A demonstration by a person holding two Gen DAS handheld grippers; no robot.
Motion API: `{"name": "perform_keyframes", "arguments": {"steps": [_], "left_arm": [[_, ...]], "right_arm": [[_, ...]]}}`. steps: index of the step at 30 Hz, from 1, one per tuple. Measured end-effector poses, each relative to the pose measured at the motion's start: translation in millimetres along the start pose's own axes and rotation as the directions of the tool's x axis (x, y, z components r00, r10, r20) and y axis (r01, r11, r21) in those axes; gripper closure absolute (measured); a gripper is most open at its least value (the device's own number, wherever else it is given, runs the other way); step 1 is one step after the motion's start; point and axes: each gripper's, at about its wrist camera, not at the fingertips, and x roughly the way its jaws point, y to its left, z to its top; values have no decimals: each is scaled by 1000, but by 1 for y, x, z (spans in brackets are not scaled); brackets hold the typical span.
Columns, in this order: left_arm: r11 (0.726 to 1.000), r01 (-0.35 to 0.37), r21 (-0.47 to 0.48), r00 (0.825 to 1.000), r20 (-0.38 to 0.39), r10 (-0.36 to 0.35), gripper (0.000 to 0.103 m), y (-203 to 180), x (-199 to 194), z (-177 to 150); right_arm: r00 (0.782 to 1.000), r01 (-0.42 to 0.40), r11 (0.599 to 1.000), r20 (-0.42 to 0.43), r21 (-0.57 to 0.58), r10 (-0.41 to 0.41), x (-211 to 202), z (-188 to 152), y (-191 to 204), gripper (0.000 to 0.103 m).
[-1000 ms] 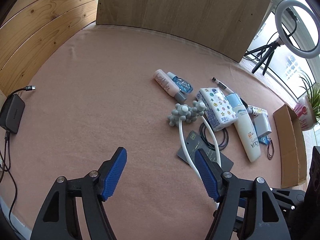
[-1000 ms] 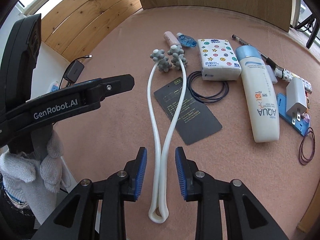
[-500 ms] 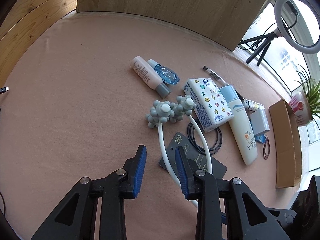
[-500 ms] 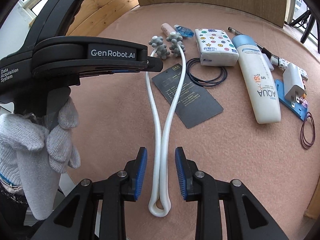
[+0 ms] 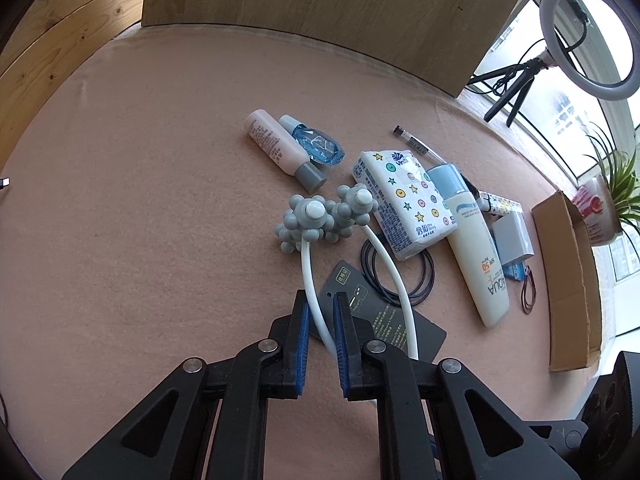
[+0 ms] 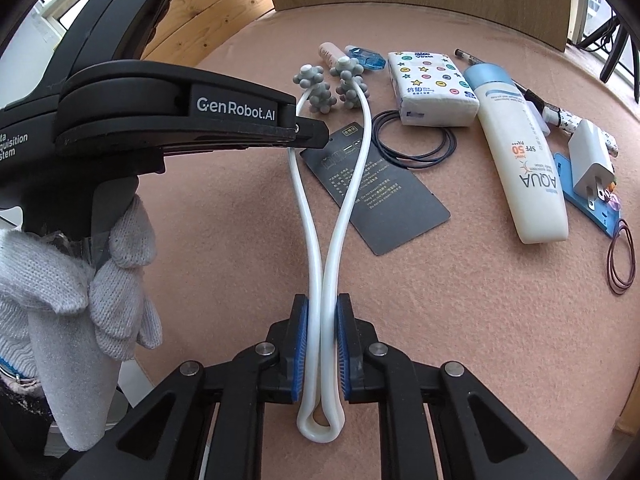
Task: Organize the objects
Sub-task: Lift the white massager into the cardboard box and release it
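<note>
A white U-shaped massager [image 6: 320, 240] with grey knobbly balls [image 5: 308, 220] lies on the pink felt table [image 5: 140, 200]. My right gripper [image 6: 322, 304] is closing near the loop end. Its blue pads press the two white arms together. My left gripper [image 5: 320, 298] is closing on the left arm alone, just below the balls. That arm runs slantwise between the pads and touches both. In the right wrist view the left gripper [image 6: 312, 136] reaches in from the left, held by a gloved hand [image 6: 80, 272].
Right of the massager lie a black card [image 5: 384, 320], black hair ties [image 5: 424, 280], a tissue pack [image 5: 404, 204], a sunscreen tube [image 5: 476, 248] and a white charger [image 5: 514, 236]. Two small bottles [image 5: 280, 148] lie behind. A cardboard box [image 5: 568, 280] stands at the right edge.
My left gripper came in over the massager's left arm and went from wide open to nearly shut around it. My right gripper's jaws narrowed and squeezed the two white arms together.
</note>
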Motion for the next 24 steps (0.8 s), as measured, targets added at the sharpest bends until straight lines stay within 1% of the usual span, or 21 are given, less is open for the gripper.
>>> {"name": "perform_keyframes", "arguments": {"steps": [5, 11, 15, 18, 24], "left_arm": [[1000, 15, -2, 1000, 25, -15, 90, -5, -13, 0], [999, 44, 21, 997, 63, -45, 90, -26, -31, 9], [996, 64, 64, 993, 94, -70, 90, -56, -38, 19], [992, 80, 101, 990, 111, -91, 90, -83, -40, 26], [976, 131, 172, 982, 114, -152, 90, -142, -32, 39]], "right_arm": [[1000, -7, 1000, 20, 0, 7, -12, -1, -2, 91], [998, -14, 1000, 64, 15, 13, -37, -2, -13, 91], [995, 2, 1000, 103, 27, -5, -61, -8, -24, 91], [991, 16, 999, 133, 52, -23, -75, -6, -29, 91], [980, 50, 991, 186, 125, -73, -102, -13, -61, 91]]}}
